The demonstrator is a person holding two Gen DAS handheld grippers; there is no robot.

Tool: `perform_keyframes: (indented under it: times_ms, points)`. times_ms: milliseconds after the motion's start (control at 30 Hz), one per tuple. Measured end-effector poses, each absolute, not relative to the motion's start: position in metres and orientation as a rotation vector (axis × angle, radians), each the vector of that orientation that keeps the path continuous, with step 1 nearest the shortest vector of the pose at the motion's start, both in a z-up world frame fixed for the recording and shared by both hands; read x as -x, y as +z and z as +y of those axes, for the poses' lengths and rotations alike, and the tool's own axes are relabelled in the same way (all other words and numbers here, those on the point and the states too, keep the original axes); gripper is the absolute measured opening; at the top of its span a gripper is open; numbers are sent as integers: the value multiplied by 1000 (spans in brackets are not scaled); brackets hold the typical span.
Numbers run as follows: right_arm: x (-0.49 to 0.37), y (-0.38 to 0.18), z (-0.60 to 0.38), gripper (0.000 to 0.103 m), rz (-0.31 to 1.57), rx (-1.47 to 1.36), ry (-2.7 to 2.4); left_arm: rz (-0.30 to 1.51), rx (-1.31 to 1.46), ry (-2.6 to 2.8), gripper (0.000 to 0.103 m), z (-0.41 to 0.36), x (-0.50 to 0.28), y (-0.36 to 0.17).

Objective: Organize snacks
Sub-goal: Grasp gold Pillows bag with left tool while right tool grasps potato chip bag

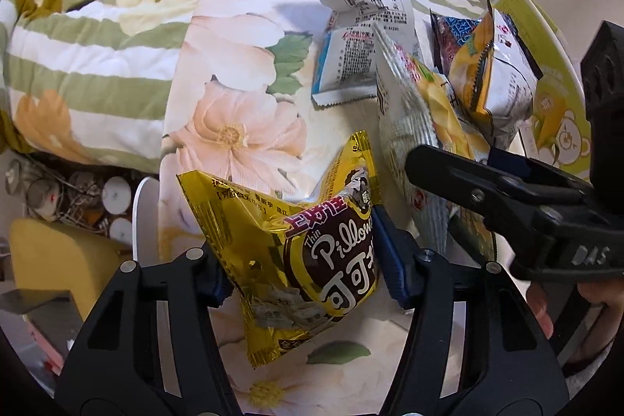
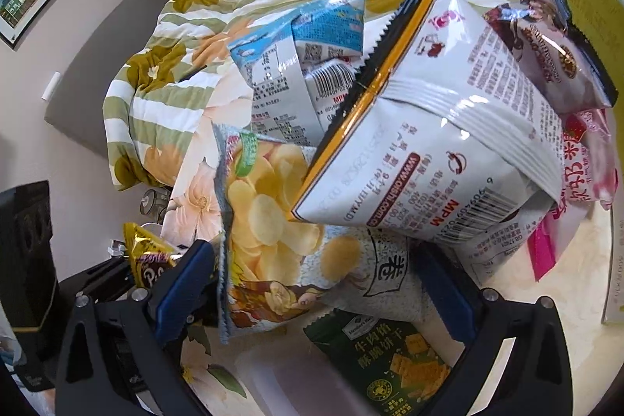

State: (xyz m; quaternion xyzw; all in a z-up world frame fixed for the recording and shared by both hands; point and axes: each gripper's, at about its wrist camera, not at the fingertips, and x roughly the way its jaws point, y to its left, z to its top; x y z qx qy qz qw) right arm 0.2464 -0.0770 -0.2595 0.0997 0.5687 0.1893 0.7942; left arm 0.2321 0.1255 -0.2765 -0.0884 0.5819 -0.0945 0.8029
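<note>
Left gripper (image 1: 306, 269) sits at 6 o'clock in the left wrist view, jaws narrowed onto the gold bag (image 1: 308, 252). Both blue pads (image 1: 392, 260) press its sides, and the bag is crumpled between them, so it is gripped. "Pillow" print faces the camera; the bag stands above the floral bedspread (image 1: 234, 96).

Right gripper (image 2: 316, 275) shows at 6 o'clock in the right wrist view. Jaws are wide apart, with the chip bag (image 2: 280, 221) between them. The left pad (image 2: 183, 283) touches the bag's serrated edge; the right pad's contact is hidden, so a grip cannot be confirmed. In the left wrist view the same gripper enters from 3 o'clock, one black finger (image 1: 468, 178) against the chip bag.

Snack pile:
- White bag (image 2: 440, 127) with black-and-orange seam leans on top of the chip bag, centre to 2 o'clock.
- Blue bag (image 2: 296, 65) behind it at 12 o'clock, lying on the bedspread.
- Brown bag (image 2: 553, 45) at 2 o'clock, touching the white bag.
- Pink pack (image 2: 585, 162) at 3 o'clock, beside the white bag.
- Green pack (image 2: 390, 361) at 6 o'clock, partly under the chip bag.

Green-yellow box (image 1: 553, 96) at 3 o'clock in the left wrist view, behind the pile. Striped quilt (image 1: 78, 38) bunched at 10 o'clock.
</note>
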Motion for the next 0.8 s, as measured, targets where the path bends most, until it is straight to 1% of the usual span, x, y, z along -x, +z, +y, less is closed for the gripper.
perform_keyframes:
  times_ms: [467, 500, 533, 567, 600, 667, 700, 800]
  points:
    - [-251, -272, -71, 102, 1233, -199, 421, 1248, 222, -159, 54, 140, -208, -262]
    - [-250, -271, -70, 95, 1228, -190, 424, 1247, 230, -158, 53, 141, -208, -261]
    - [-249, -270, -70, 93, 1226, -184, 433, 1246, 238, -155, 53, 142, -206, -260]
    - [-249, -269, -69, 88, 1224, -180, 438, 1244, 242, -154, 53, 143, -205, -259]
    - [-248, -269, -69, 80, 1223, -176, 442, 1241, 244, -153, 52, 143, -204, -257]
    - [-245, -267, -69, 71, 1220, -171, 454, 1236, 247, -153, 52, 143, -202, -254]
    - [-244, -266, -69, 68, 1219, -170, 460, 1235, 246, -153, 52, 143, -201, -253]
    - [-240, -262, -65, 66, 1215, -167, 479, 1233, 250, -152, 51, 144, -198, -251]
